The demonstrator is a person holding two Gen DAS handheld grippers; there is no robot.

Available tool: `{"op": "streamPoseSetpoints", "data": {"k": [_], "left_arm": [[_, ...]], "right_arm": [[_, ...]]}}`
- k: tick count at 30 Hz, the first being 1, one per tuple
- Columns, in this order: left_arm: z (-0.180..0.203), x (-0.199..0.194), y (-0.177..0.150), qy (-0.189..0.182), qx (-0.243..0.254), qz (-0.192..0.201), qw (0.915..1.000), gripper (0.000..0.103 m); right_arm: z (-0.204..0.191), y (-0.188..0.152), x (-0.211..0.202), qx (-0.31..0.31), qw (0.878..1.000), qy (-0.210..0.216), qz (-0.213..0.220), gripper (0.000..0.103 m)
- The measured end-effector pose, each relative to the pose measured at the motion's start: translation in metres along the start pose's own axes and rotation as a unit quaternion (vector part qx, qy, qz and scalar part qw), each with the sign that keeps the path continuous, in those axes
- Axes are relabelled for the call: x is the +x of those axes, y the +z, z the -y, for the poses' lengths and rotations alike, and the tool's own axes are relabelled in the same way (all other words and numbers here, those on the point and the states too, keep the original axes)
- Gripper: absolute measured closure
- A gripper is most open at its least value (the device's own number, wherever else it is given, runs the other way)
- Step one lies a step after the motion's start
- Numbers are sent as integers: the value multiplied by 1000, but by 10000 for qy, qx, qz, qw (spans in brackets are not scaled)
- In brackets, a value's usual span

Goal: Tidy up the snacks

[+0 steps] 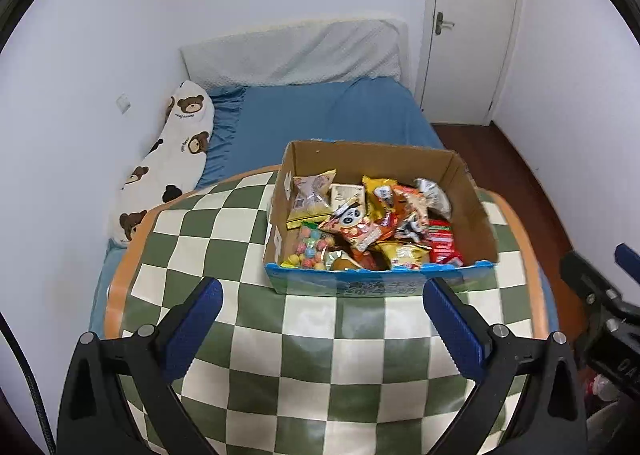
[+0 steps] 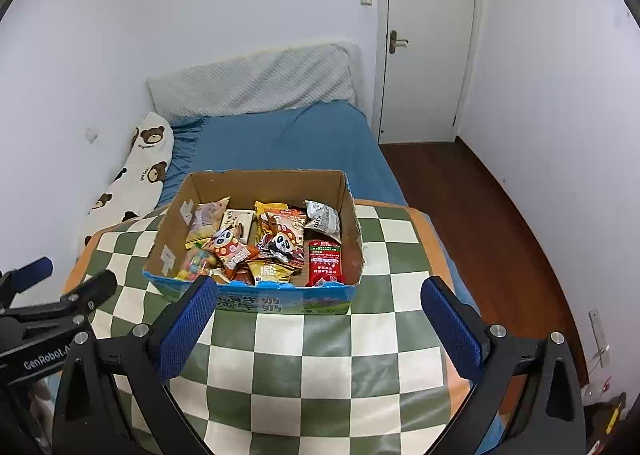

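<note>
The box (image 2: 256,297) sits on the table (image 2: 320,355), toward its far edge. Snacks (image 2: 264,247) lie heaped inside it. Beyond the table's far edge lies the bed (image 2: 288,139), a pillow (image 2: 132,175) along its left side. The door (image 2: 428,39) stands behind, right of the bed.

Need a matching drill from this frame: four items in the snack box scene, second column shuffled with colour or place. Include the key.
Column 1:
1. red packet
2. candy bag
3. bear pillow
4. door

Column 2:
A. on the bed against the left wall
B. box's near left corner
C. shut, back right of the room
D. box's near right corner

Pairs: 1-D, 2-B, 3-A, 4-C
</note>
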State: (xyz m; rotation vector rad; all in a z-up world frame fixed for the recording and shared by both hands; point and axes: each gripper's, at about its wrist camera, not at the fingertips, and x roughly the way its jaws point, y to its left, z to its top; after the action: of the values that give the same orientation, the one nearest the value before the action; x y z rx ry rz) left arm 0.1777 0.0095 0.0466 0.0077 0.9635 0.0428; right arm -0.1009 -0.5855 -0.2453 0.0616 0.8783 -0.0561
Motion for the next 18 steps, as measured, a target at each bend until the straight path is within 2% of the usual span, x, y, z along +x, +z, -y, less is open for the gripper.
{"op": "streamPoseSetpoints", "data": {"k": [11, 18], "left_arm": [[7, 52, 5, 127, 74, -283, 9995, 0], [7, 58, 5, 122, 46, -297, 9995, 0]], "right_arm": [[1, 8, 69, 89, 9993, 33, -374, 0], [0, 5, 89, 80, 9985, -13, -536, 0]]}}
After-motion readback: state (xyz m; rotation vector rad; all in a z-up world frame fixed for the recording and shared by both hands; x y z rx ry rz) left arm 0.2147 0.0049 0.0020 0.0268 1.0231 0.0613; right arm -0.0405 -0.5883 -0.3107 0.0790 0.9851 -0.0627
